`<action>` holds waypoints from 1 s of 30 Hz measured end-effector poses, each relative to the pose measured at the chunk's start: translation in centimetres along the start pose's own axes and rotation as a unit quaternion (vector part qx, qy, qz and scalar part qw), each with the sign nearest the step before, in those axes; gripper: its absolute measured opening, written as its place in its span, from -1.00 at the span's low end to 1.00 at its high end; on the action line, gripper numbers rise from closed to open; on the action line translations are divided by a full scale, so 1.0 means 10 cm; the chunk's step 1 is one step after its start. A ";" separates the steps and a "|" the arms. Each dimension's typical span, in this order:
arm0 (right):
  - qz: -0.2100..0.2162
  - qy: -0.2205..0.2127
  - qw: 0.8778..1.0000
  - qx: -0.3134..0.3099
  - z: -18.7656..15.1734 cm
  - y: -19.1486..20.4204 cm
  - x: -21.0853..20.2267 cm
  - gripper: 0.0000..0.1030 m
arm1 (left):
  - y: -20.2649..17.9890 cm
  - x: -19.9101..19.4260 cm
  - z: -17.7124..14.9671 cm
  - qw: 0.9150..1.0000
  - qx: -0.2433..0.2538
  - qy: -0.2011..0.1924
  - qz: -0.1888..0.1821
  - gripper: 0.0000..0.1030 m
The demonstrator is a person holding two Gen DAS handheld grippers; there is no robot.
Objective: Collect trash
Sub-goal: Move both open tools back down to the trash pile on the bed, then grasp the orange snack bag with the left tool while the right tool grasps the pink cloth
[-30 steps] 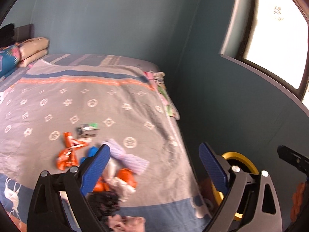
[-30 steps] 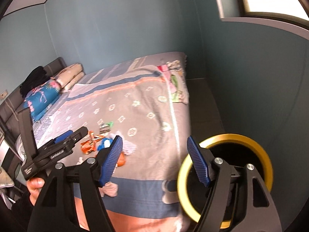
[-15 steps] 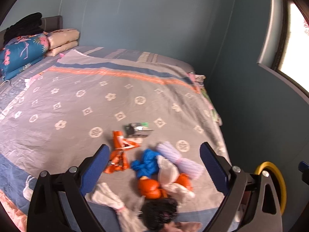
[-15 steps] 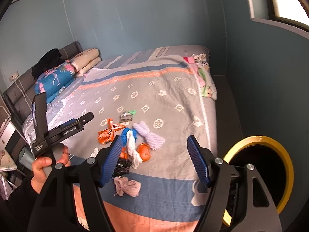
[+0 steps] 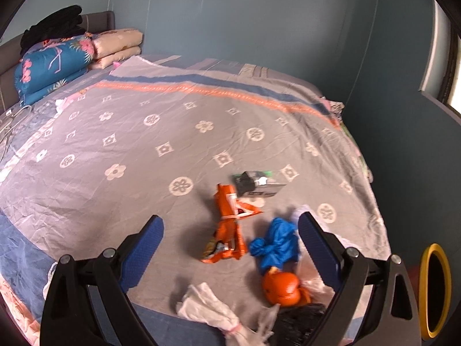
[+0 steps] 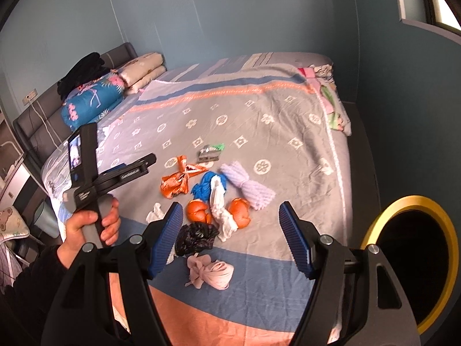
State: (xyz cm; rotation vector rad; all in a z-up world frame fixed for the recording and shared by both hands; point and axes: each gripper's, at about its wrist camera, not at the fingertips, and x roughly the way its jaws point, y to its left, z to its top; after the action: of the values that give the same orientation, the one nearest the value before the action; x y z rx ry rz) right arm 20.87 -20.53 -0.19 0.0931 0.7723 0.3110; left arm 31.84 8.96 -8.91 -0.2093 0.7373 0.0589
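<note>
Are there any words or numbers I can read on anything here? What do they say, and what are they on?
None can be read.
Left gripper: white lettering along its black arm and near the grip, too small and blurred.
Grey and green packet: print on the dark label, blurred.
Orange wrapper: printed patches, crumpled and blurred.
Small screen on the left gripper: only a tiny picture, no words.

No text is readable. White lettering on the left hand-held gripper (image 6: pixel 144 161) and print on a small dark packet (image 5: pixel 256 183) are blurred.
</note>
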 end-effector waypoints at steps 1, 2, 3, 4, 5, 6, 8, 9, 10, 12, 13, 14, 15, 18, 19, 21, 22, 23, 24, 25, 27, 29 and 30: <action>0.004 0.004 1.000 -0.001 -0.03 0.02 0.04 0.29 | 0.04 0.06 -0.01 1.000 -0.004 0.004 0.002 0.77; 0.008 0.008 1.000 -0.002 -0.06 0.04 0.08 0.29 | 0.06 0.09 -0.02 1.000 -0.006 0.006 0.004 0.77; 0.013 0.012 1.000 -0.003 -0.09 0.06 0.12 0.29 | 0.09 0.14 -0.02 1.000 -0.009 0.009 0.005 0.77; 0.015 0.014 1.000 -0.003 -0.11 0.08 0.16 0.29 | 0.11 0.18 -0.03 1.000 -0.012 0.012 0.007 0.77; 0.020 0.019 1.000 -0.004 -0.14 0.11 0.21 0.29 | 0.14 0.23 -0.05 1.000 -0.014 0.016 0.010 0.77; 0.022 0.022 0.999 -0.005 -0.17 0.12 0.24 0.29 | 0.17 0.29 -0.06 1.000 -0.016 0.021 0.012 0.77; 0.029 0.031 0.999 -0.008 -0.24 0.17 0.33 0.29 | 0.21 0.38 -0.08 0.999 -0.022 0.029 0.014 0.77; 0.033 0.036 0.999 -0.011 -0.28 0.20 0.38 0.29 | 0.23 0.42 -0.10 0.999 -0.024 0.032 0.015 0.77; 0.036 0.041 0.998 -0.013 -0.31 0.22 0.43 0.29 | 0.25 0.46 -0.10 0.999 -0.025 0.034 0.017 0.77; 0.040 0.050 0.998 -0.014 -0.38 0.25 0.51 0.29 | 0.27 0.54 -0.13 0.999 -0.026 0.039 0.021 0.77; 0.043 0.057 0.997 -0.013 -0.41 0.26 0.56 0.29 | 0.28 0.58 -0.14 0.999 -0.026 0.043 0.021 0.77; 0.047 0.064 0.997 -0.012 -0.45 0.27 0.62 0.29 | 0.29 0.61 -0.16 0.998 -0.026 0.045 0.021 0.77; 0.048 0.069 0.996 -0.012 -0.48 0.28 0.67 0.29 | 0.30 0.64 -0.17 0.998 -0.025 0.048 0.023 0.77; 0.051 0.090 0.995 -0.014 -0.59 0.31 0.83 0.29 | 0.32 0.73 -0.20 0.998 -0.024 0.054 0.027 0.77; 0.052 0.100 0.994 -0.014 -0.63 0.33 0.90 0.29 | 0.32 0.75 -0.20 0.998 -0.024 0.056 0.027 0.77; 0.050 0.109 0.993 -0.016 -0.67 0.34 0.97 0.29 | 0.34 0.80 -0.21 0.997 -0.024 0.061 0.029 0.77; 0.049 0.115 0.992 -0.017 -0.70 0.35 1.01 0.29 | 0.34 0.83 -0.21 0.997 -0.023 0.062 0.029 0.77; 0.050 0.121 0.991 -0.018 -0.73 0.36 1.05 0.29 | 0.34 0.85 -0.21 0.997 -0.022 0.063 0.029 0.77; 0.045 0.128 0.991 -0.019 -0.76 0.36 1.09 0.29 | 0.33 0.87 -0.21 0.997 -0.019 0.063 0.030 0.77; 0.042 0.131 0.990 -0.020 -0.78 0.36 1.12 0.29 | 0.33 0.87 -0.22 0.997 -0.017 0.064 0.031 0.77; 0.035 0.139 0.989 -0.021 -0.82 0.36 1.18 0.29 | 0.32 0.92 -0.22 0.997 -0.013 0.066 0.033 0.77; 0.031 0.147 0.988 -0.023 -0.87 0.35 1.23 0.29 | 0.31 0.96 -0.22 0.997 -0.012 0.070 0.035 0.77; 0.031 0.149 0.988 -0.022 -0.88 0.35 1.25 0.29 | 0.30 0.99 -0.21 0.997 -0.013 0.071 0.035 0.77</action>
State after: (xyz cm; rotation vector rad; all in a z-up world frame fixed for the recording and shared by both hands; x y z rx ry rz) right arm 22.32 -13.64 -14.15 0.0278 1.0594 0.4062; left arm 37.33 11.28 -17.60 -0.2134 0.8857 0.1206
